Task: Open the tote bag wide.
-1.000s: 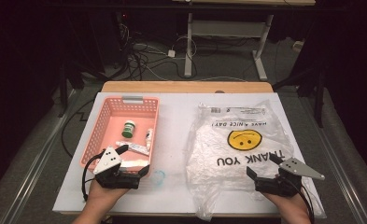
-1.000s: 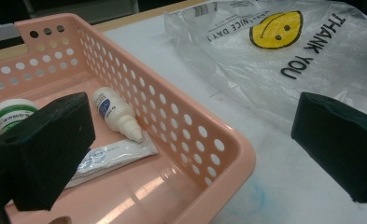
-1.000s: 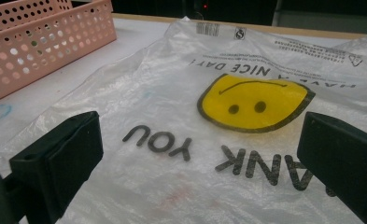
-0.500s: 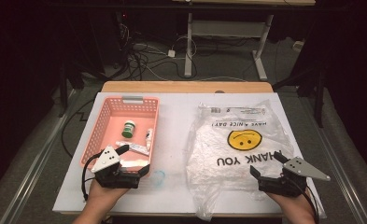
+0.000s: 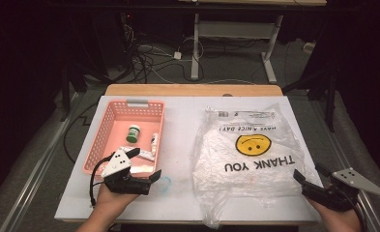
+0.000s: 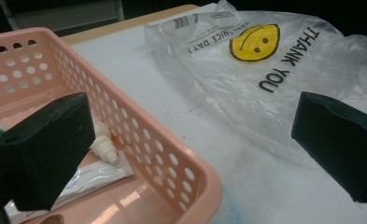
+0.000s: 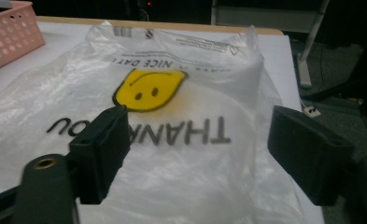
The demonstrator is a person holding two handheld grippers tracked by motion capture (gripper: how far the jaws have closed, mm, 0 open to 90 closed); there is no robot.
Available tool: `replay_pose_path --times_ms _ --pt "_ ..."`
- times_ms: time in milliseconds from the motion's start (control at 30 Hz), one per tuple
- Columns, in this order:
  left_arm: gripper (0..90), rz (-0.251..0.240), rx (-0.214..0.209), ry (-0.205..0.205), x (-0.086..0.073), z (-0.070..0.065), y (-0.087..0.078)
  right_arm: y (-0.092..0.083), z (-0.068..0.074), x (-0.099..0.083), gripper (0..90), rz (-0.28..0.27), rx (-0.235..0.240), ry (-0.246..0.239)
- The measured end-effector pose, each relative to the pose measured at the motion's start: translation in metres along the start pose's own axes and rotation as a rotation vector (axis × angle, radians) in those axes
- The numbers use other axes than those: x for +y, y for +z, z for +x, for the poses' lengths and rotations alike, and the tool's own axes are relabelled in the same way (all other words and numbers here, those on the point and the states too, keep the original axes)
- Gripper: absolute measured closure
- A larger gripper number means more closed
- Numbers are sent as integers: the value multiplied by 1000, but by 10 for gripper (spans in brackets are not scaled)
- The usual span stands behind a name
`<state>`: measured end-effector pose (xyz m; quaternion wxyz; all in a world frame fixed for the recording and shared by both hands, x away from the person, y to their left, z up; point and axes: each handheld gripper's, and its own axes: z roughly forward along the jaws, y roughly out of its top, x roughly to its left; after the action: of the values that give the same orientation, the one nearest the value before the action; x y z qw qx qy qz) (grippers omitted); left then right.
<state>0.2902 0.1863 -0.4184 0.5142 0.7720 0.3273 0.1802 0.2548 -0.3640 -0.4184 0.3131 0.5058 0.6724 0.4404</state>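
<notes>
A white sheet (image 5: 182, 125) covers a wooden table (image 5: 192, 90) whose bare far edge shows past it; around it the room is dark, with a grey floor (image 5: 47, 145), a tangle of cables (image 5: 151, 60) and the pale legs of a second table (image 5: 196, 48) beyond. On the right half of the sheet lies a clear plastic bag (image 5: 248, 159), flat and crinkled, with its mouth toward the person. It carries a yellow smiley face (image 5: 250, 144) with "THANK YOU" in black capitals and a smaller "HAVE A NICE DAY!" line, all upside down from the person's side; finer print near its far edge is too small to read. On the left half stands a pink basket (image 5: 105, 133) with perforated walls, holding a green-lidded jar (image 5: 133, 133), a small tube (image 5: 154, 141) and a flat packet (image 6: 95, 172) whose labels cannot be read. The left gripper (image 5: 149, 166) rests at the basket's near right corner, jaws wide apart with nothing between them. The right gripper (image 5: 311, 176) sits at the bag's near right corner; its jaws have just been closing but stand well apart, straddling the bag's edge in the right gripper view with no pad pressing on it.
</notes>
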Motion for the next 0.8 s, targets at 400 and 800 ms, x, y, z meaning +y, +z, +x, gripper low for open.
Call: replay_pose_path --times_ms 400,800 --pt "0 -7 -34 29 8 -6 13 1 -28 -37 415 172 -15 94" --pt "0 -9 -45 32 9 -6 17 11 -17 -45 854 274 62 40"
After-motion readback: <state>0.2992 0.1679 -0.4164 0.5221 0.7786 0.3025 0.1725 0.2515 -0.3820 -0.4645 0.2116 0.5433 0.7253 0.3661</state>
